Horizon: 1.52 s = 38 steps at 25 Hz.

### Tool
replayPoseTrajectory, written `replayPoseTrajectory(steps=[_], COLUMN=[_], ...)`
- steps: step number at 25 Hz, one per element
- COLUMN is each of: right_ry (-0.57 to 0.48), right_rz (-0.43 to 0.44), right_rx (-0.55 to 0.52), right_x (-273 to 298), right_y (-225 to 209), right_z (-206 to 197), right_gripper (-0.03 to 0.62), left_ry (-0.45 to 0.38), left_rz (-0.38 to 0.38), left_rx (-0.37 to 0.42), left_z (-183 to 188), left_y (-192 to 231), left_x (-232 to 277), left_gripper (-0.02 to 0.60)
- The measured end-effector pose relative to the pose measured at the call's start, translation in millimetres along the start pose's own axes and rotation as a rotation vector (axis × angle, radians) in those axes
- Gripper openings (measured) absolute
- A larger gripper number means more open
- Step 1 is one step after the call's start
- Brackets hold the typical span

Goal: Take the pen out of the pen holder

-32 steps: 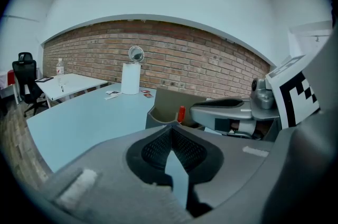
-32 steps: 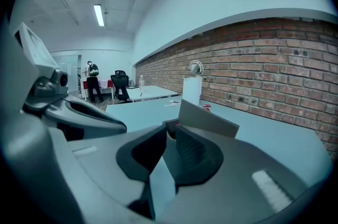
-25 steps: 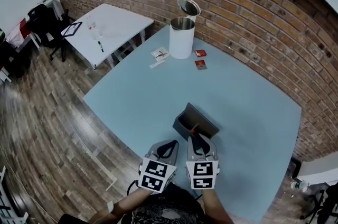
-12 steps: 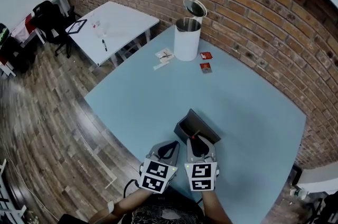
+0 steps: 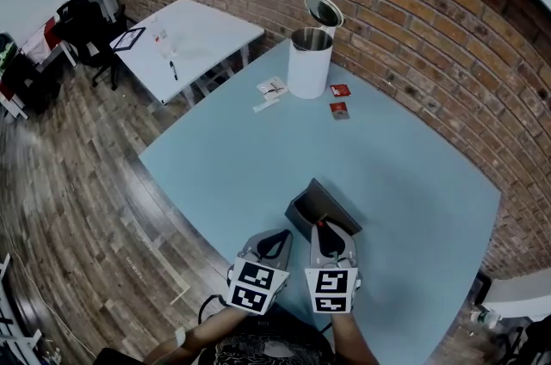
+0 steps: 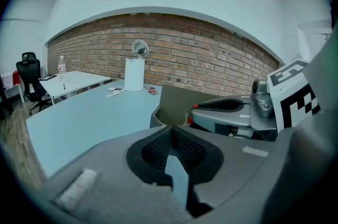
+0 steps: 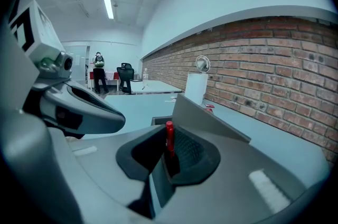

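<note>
Counter (image 5: 258,174): blue.
R tool (image 7: 168,157): nips red pen (image 7: 169,138); pen holder (image 5: 320,204) just ahead.
L tool (image 6: 171,151): closed, empty.
Pen: prob light, stiff, slick; grip top.

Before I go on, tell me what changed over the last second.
Almost nothing. The right claw stays shut on the red pen at the holder's near edge, and the left claw stays shut and empty beside it. The holder and the bin keep their places on the table. Only the head view shifted slightly.
</note>
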State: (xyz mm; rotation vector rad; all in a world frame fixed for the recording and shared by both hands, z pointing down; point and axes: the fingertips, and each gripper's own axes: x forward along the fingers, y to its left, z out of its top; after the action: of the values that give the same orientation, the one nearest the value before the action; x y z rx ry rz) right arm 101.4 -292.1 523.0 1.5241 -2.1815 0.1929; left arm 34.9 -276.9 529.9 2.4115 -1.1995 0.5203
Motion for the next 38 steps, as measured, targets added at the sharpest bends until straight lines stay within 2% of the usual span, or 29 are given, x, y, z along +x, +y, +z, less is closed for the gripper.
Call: replayPoseTrajectory(steps=[17, 29, 38], right_ry=[-0.032, -0.067, -0.092], right_rz=[-0.136, -0.196, -0.229], right_rx=[-0.060, -0.128, -0.170], right_x=[-25, -42, -58], right_y=[1, 14, 32], right_z=[23, 47, 63], right_gripper=[0.048, 0.048, 0.048], left_ry=[-0.025, -0.057, -0.089], left_rz=[-0.084, -0.114, -0.108], left_rx=[-0.016, -0.016, -0.001], left_z=[1, 3, 4], left_y=[-1, 5, 14], left_x=[-21, -37, -57], left_gripper=[0.000, 0.000, 0.000])
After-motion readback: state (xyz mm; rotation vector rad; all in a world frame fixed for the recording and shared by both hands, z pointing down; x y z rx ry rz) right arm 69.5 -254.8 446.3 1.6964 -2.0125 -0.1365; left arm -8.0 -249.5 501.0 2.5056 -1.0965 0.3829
